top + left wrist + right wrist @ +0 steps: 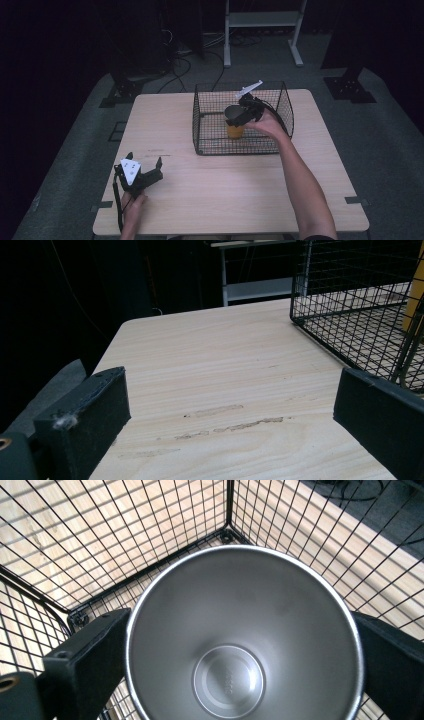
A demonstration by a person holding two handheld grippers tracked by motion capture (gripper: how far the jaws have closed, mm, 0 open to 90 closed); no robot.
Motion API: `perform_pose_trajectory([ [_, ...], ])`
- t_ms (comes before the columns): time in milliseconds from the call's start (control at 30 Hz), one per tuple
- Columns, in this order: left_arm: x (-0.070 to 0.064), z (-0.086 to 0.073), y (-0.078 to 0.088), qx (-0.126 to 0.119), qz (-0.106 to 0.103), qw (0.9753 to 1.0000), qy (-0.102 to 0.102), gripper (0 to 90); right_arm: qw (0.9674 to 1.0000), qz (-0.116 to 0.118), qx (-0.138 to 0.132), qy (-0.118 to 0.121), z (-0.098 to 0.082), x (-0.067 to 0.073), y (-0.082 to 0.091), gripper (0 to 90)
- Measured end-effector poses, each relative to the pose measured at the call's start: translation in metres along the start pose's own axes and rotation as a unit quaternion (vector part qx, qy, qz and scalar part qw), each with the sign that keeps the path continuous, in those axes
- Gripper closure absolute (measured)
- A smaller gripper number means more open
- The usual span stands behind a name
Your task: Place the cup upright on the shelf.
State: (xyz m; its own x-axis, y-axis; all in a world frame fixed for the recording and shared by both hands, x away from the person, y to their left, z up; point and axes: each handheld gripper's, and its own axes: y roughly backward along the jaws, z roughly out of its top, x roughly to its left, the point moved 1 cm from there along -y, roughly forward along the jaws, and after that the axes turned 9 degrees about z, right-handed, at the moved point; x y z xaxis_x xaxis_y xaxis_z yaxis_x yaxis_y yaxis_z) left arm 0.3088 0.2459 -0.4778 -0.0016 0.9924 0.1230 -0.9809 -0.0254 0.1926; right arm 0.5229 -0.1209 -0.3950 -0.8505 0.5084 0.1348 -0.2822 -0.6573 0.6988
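Holding the cup (235,122) clamped inside the basket (200,120), the right tool (239,116) next lifts straight up; the left tool (145,170), at the worktop's (225,190) 7 o'clock, gapes idle.

Overhead and gripper views share the basket (285,107).

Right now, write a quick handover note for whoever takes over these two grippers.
Right gripper: inside the wire basket, jaws shut on the sides of a cup, orange outside, steel inside, upright, empty.
Left gripper: open, holding nothing, low over the table near its front left corner, clear of the basket.
Done: cup is gripped within the basket.
Left: can't tell whether the cup rests on the basket floor; finish that move, then let go.
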Motion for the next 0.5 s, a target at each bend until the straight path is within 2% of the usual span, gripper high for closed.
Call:
perform_pose_trajectory([
  [300,0.000,0.000,0.000,0.000,0.002,1.0000,0.000,0.8,0.9998,0.002,-0.019,-0.006,0.007,0.002,0.009,0.8],
  [500,0.000,0.000,0.000,0.000,0.003,1.0000,0.001,0.8,0.9990,0.007,-0.043,-0.008,0.014,0.005,0.018,0.8],
])
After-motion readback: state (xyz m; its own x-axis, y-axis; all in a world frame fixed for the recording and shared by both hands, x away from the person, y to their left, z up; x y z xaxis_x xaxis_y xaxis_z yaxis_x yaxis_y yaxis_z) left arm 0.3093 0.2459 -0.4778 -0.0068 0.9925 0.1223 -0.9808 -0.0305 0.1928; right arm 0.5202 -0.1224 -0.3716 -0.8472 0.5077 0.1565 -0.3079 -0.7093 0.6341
